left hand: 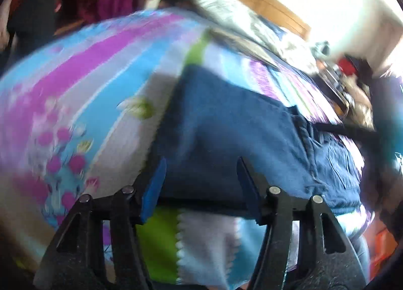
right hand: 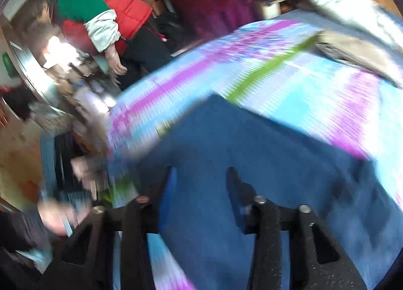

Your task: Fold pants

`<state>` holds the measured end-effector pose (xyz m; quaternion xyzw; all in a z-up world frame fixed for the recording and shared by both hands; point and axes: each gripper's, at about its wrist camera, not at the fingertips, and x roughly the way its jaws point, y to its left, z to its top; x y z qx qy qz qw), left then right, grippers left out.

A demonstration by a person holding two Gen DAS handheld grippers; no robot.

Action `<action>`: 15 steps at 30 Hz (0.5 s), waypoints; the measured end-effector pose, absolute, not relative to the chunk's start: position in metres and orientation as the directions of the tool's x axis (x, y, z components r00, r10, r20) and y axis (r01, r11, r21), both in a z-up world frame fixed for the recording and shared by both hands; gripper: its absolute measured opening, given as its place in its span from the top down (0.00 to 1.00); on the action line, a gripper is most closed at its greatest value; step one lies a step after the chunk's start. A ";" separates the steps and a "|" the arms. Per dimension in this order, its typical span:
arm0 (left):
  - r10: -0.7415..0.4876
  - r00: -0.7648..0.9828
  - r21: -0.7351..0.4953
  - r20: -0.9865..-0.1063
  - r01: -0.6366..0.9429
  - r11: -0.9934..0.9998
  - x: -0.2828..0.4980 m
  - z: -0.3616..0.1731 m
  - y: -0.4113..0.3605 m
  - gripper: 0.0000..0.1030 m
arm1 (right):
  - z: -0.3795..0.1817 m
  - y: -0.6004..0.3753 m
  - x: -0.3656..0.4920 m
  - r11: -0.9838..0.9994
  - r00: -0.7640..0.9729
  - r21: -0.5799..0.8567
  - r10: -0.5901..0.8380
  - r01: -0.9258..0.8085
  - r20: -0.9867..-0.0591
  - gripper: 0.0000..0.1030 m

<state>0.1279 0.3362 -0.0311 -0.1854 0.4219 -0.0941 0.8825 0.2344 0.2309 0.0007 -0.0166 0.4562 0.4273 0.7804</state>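
We judge the fold partly done: the pants (left hand: 226,123) lie doubled on the bed (left hand: 75,83); our left gripper (left hand: 201,179) and right gripper (right hand: 199,184) both gape empty above them; smoothing or another fold may remain.

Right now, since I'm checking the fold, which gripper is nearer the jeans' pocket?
Probably left. The left gripper is open over the jeans, pocket just beside; the right gripper shows no pocket.
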 end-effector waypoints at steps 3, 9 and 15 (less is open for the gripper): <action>-0.322 0.624 -0.392 -0.713 0.026 0.920 0.125 -0.033 0.332 0.43 | -0.028 0.302 0.290 0.604 0.139 0.359 0.621 -0.711 -0.771 0.70; -0.344 0.608 -0.390 -0.715 0.061 0.919 0.122 -0.032 0.339 0.41 | -0.076 0.344 0.358 0.643 0.072 0.394 0.573 -0.657 -0.816 1.00; -0.427 0.603 -0.506 -0.674 0.043 0.861 0.129 -0.031 0.365 0.41 | -0.015 0.266 0.319 0.702 0.243 0.384 0.617 -0.600 -0.749 0.88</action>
